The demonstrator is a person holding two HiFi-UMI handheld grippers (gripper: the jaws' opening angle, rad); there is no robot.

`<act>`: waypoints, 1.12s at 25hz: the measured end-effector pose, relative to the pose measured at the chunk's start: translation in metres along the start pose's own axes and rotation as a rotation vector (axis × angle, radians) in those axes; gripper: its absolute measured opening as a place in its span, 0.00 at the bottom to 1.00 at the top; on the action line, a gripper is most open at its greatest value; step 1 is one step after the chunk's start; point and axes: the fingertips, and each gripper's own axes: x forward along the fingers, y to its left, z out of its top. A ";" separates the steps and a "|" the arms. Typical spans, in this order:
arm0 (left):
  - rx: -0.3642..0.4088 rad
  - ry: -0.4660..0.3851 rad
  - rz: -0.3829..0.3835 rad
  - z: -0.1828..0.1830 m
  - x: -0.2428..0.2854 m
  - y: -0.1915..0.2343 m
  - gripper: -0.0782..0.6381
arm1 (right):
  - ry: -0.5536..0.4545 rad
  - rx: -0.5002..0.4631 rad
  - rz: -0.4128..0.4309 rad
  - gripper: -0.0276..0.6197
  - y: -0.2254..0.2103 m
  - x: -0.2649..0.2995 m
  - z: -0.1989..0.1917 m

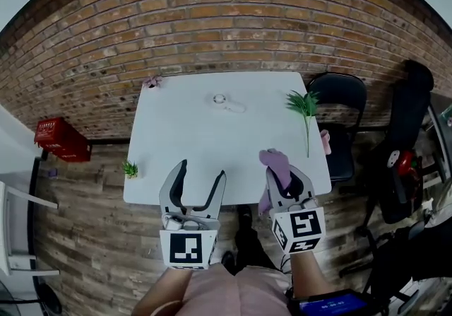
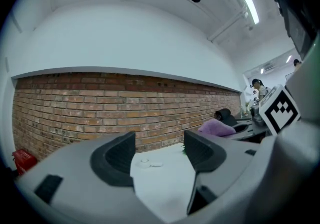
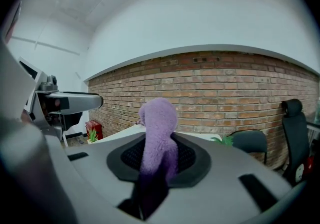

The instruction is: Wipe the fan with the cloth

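Head view, looking down on a white tabletop (image 1: 176, 131) set against a brick wall (image 1: 226, 18).

L gripper (image 1: 202, 170) is over the near edge, left of centre. Its jaws are spread wide w/ nothing between them. In the left gripper view, L gripper (image 2: 159, 150) frames bare tabletop, w/ the fan small beyond the gap.

R gripper (image 1: 286, 177) is over the near edge toward the near-right corner. Its jaws are pressed together on a purple cloth (image 1: 275, 161). In the right gripper view, R gripper (image 3: 159, 155) pinches the lower part of the cloth (image 3: 159, 128), and the fluffy top stands up above the pads. The cloth (image 2: 216, 128) also shows at the right of the left gripper view.

The fan (image 1: 227, 102), small and white, lies on the tabletop near the middle of the far edge, well apart from both grippers; also seen as fan (image 2: 149, 164).

Other items:
- green sprig (image 1: 304, 106) near the far-right corner
- small pink object (image 1: 152, 81) at the far-left corner
- black chair (image 1: 342, 116) beside the right edge
- red crate (image 1: 60, 139) on the floor by the wall, left of the table
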 end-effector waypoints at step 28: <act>0.012 0.079 0.125 -0.009 0.233 0.074 0.53 | 0.056 -0.006 0.112 0.18 -0.121 0.250 0.036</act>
